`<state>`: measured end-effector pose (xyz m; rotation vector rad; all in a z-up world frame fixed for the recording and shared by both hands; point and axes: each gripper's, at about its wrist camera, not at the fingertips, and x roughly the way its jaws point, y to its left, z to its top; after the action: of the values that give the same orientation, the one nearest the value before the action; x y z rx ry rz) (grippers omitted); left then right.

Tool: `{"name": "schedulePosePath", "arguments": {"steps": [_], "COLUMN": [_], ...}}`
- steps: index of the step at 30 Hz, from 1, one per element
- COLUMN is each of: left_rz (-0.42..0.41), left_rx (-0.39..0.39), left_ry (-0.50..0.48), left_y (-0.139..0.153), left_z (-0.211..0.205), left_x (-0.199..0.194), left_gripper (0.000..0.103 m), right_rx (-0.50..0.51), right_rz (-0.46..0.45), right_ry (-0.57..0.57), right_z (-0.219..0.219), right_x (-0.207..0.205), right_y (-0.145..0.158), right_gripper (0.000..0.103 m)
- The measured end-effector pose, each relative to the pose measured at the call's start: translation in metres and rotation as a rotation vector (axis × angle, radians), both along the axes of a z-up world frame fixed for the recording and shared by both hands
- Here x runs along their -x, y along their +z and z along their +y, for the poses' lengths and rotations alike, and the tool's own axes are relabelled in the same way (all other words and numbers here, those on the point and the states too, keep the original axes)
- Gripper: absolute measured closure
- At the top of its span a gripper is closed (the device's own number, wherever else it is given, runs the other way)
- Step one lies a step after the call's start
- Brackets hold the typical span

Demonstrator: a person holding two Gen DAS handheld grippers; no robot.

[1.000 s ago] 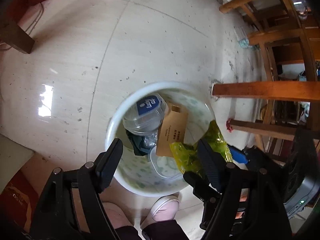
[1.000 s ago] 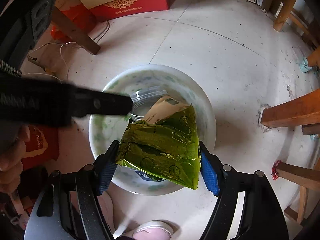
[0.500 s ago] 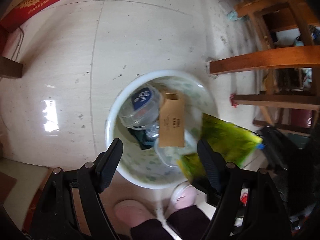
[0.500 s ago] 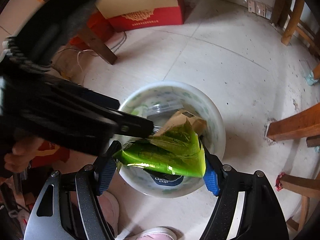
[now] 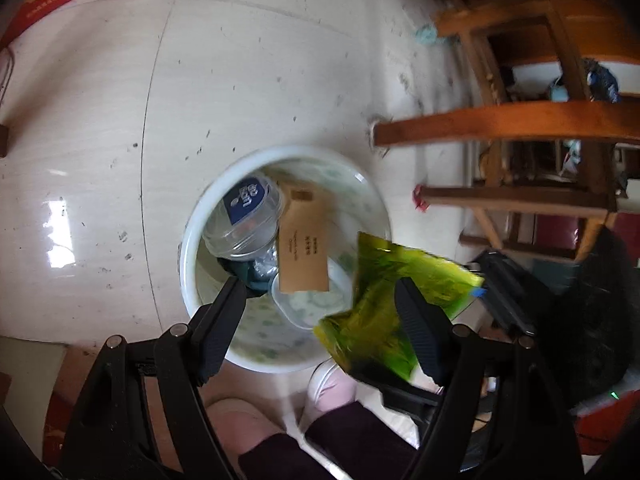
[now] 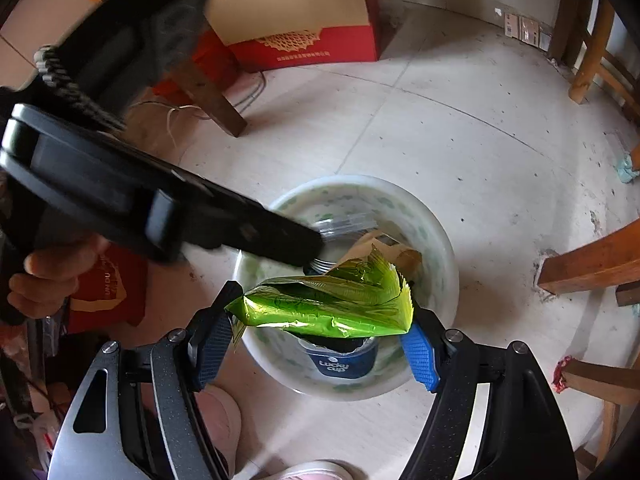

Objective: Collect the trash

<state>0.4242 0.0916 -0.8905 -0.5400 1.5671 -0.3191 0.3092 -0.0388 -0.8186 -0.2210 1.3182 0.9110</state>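
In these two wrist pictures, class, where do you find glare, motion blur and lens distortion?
Left wrist view: window glare on the floor tiles; green wrapper smeared by motion; chair rails bowed by the fisheye. Right wrist view: left gripper blurred close to the lens; wrapper's foil shines; tile seams curve.

Right tongs (image 6: 320, 344): black speckled arms, silver pivot screws, blue ribbed pads (image 6: 420, 356). Left tongs (image 5: 320, 320): all black, black pads, silver screws. Person at frame bottom: dark trousers (image 5: 360, 436), pale pink shoes (image 5: 332, 388).
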Motion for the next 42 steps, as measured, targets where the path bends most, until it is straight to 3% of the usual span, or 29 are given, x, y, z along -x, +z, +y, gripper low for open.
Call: {"name": "schedulePosePath", "arguments": {"steps": [4,6,11,12,13,16,17,19,23,25,32,37,42], "left_rz": [0.043,0.047,-0.007,-0.019,-0.029,-0.036,-0.04,-0.05,-0.074,-0.085,-0.119,-0.171,-0.227], "left_rx": [-0.109,-0.12,-0.249,-0.264,-0.267,-0.267,-0.269,-0.26,-0.22,-0.232,-0.292,-0.347,-0.375], "left_ry": [-0.039,-0.018,0.084,0.099,0.117,0.154,0.159,0.174,0.184,0.182,0.205,0.239,0.268], "left_y": [-0.014,-0.016,0.0,0.005,0.009,0.017,0.019,0.023,0.03,0.034,0.056,0.103,0.177], "left_z": [-0.001,0.005,0.03,0.033,0.038,0.047,0.049,0.052,0.049,0.045,0.044,0.033,0.012], "left_x": [-0.002,0.0,0.01,0.013,0.017,0.028,0.032,0.039,0.046,0.048,0.057,0.07,0.084], "left_gripper": [0.027,0.027,0.027,0.027,0.027,0.027,0.027,0.027,0.027,0.027,0.027,0.027,0.027], "right_rx": [-0.024,-0.018,0.037,0.046,0.049,0.059,0.054,0.07,0.103,0.092,0.129,0.119,0.072], "right_rz": [-0.051,-0.068,-0.058,-0.06,-0.067,-0.064,-0.057,-0.044,0.012,0.027,0.046,0.049,0.028], "right_ry": [0.011,0.017,-0.006,-0.012,-0.013,-0.006,-0.012,-0.035,-0.066,-0.064,-0.086,-0.144,-0.195], "right_z": [0.003,0.004,0.005,0.004,0.003,0.003,0.003,0.006,0.009,0.007,0.001,-0.012,-0.035], "right_x": [0.006,0.008,0.003,0.002,0.001,0.001,0.002,0.001,-0.001,-0.003,-0.003,-0.004,-0.004], "right_y": [0.01,0.012,0.001,-0.002,-0.003,-0.008,-0.008,-0.01,-0.02,-0.021,-0.016,0.021,0.105], "right_gripper": [0.032,0.032,0.032,0.038,0.049,0.048,0.046,0.027,0.028,0.064,0.058,0.058,0.058]}}
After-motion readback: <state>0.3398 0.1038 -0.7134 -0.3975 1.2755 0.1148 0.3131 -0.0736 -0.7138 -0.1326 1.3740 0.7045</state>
